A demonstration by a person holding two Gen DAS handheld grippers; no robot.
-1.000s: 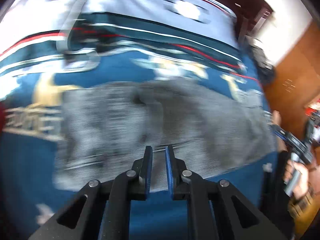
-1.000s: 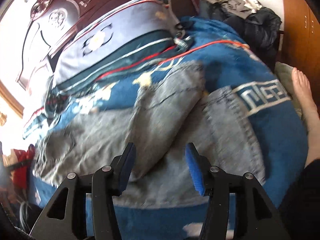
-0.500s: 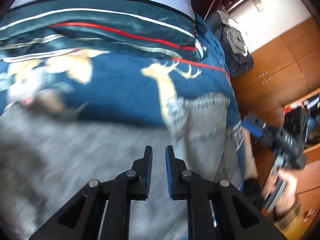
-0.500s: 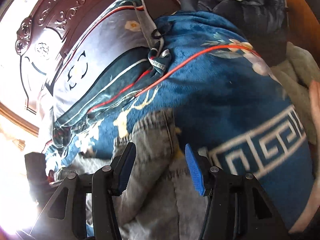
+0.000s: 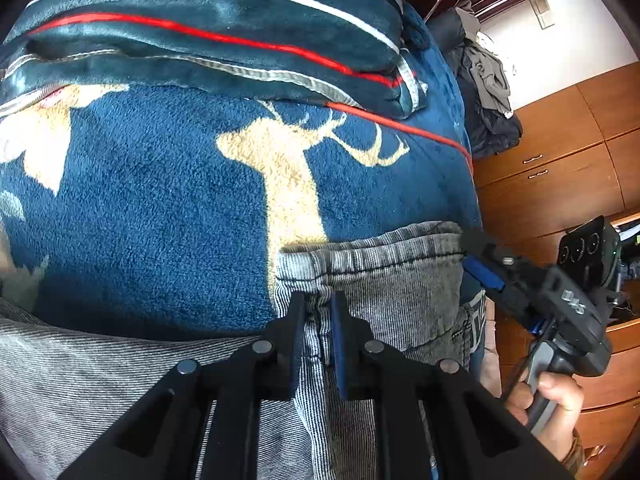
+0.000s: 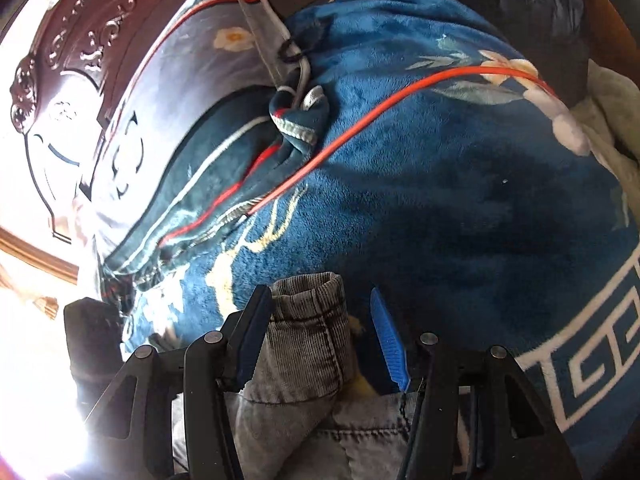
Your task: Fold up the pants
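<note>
Both claws have swept along the grey corduroy pants (image 5: 384, 288) to the leg hem on the blue deer-print blanket (image 5: 160, 200), left claw (image 5: 318, 312) pinching the hem seam, right claw (image 6: 320, 324) closing around its corner; next, I judge, lift and fold it back

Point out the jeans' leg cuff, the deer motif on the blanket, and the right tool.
jeans' leg cuff (image 5: 372, 248), left wrist view, on the hemmed edge.
deer motif (image 5: 292, 184), left wrist view, on the neck.
right tool (image 6: 320, 336), right wrist view, midway between its closing fingertips.
</note>
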